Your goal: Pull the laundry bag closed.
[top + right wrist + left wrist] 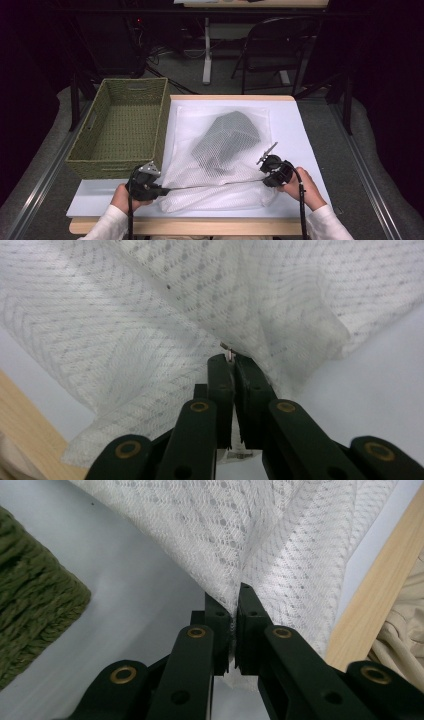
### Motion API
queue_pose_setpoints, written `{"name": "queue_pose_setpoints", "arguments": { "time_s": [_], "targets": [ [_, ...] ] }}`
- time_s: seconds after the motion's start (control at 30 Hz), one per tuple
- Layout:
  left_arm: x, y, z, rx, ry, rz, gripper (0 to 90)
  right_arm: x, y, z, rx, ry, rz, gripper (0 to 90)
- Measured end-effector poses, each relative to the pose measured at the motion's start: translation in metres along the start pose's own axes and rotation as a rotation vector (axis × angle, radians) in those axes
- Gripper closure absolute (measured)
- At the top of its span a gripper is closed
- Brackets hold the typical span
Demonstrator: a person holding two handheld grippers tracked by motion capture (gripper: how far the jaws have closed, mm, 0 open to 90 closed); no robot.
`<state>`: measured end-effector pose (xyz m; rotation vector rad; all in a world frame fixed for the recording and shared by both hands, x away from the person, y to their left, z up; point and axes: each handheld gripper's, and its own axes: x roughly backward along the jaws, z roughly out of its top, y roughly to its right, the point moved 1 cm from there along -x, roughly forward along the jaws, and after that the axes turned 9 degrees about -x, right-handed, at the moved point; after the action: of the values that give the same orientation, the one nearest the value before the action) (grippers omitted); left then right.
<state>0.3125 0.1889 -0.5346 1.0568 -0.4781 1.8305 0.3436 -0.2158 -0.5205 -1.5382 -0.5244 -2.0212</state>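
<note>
From the high view, we see the white mesh laundry bag (220, 165) with a grey folded garment (227, 137) inside lying mid-surface, at three o'clock of the green woven basket (120, 125). The left gripper (162, 190) and right gripper (264, 162) stretch its near edge taut, likely to work the zipper. In the left gripper view, we see jaws clamped on mesh (280, 545). In the right gripper view, closed jaws pinch a small metal zipper pull (229, 354).

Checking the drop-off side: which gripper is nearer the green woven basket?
Left. The left gripper sits just below the green woven basket at its near corner; the right gripper is far across the white mesh bag.
</note>
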Motion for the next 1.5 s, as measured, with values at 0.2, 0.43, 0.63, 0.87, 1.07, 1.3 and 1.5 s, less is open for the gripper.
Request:
{"name": "queue_pose_setpoints", "arguments": {
  "time_s": [0.2,0.43,0.63,0.87,1.07,1.3,1.5],
  "targets": [
    [0.000,0.002,0.001,-0.014,-0.004,0.005,87.2,0.000,0.001,-0.007,-0.006,-0.011,0.007,86.9],
    [0.001,0.003,0.002,-0.015,-0.012,0.018,87.3,-0.002,0.007,-0.019,-0.048,-0.037,-0.004,87.0],
    [0.000,0.003,0.002,-0.023,-0.017,0.017,87.4,-0.001,0.009,-0.024,-0.042,-0.037,-0.013,87.0],
    [0.000,0.002,0.003,-0.023,-0.028,0.023,87.4,0.000,0.009,-0.027,-0.053,-0.025,-0.013,87.0],
    [-0.002,0.002,0.004,-0.033,-0.052,0.036,87.4,0.000,0.010,-0.030,-0.038,-0.025,-0.044,87.0],
    [-0.007,0.002,0.004,-0.029,-0.085,0.033,86.5,-0.002,0.004,-0.030,-0.028,-0.020,-0.052,86.3],
    [-0.006,0.002,0.005,-0.024,-0.108,0.047,77.2,-0.004,0.001,-0.033,-0.021,0.020,-0.006,76.4]
  ]
}}
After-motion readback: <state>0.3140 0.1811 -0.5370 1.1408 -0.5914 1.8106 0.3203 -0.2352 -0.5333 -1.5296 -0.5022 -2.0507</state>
